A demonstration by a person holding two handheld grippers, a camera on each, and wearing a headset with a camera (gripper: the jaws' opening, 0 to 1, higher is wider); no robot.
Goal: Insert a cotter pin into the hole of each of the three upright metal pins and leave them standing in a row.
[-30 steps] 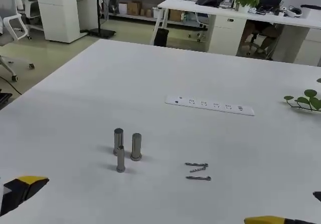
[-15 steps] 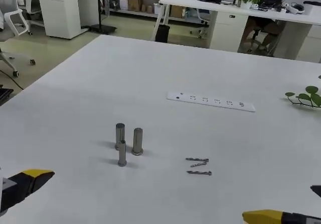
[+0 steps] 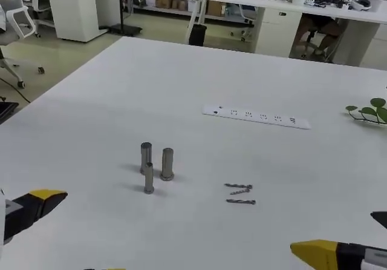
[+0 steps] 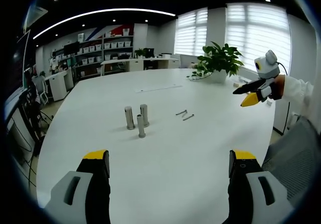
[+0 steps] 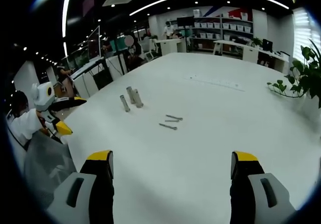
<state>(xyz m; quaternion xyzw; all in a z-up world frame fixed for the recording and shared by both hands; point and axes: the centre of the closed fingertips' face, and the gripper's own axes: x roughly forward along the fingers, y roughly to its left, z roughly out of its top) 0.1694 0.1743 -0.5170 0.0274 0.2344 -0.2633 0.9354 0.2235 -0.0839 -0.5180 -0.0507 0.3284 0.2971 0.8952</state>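
- my left gripper (image 4: pixel 169 156) has its yellow-tipped jaws spread wide with nothing between them; they hang over the near edge of the white table (image 3: pixel 181 82).
- my right gripper (image 5: pixel 170 156) is the same: jaws parted wide, empty, above the near edge on the other side.
- in the head view one yellow tip of the left gripper shows at the lower left and one tip of the right gripper at the lower right, both well apart from the parts.
- the three metal pins (image 3: pixel 167 163) stand upright in a tight cluster on the table ahead of me, two side by side at the back and one just in front of the left one, more a triangle than a row.
- the three cotter pins (image 3: pixel 240 201) lie flat on the table to the right of the metal pins, close together, roughly parallel, and apart from the metal pins.
- none of the cotter pins sits in a metal pin.
- a white power strip (image 3: pixel 257 117) lies farther back on the table, beyond the cotter pins.
- a green plant (image 3: pixel 370 111) is at the table's right edge.
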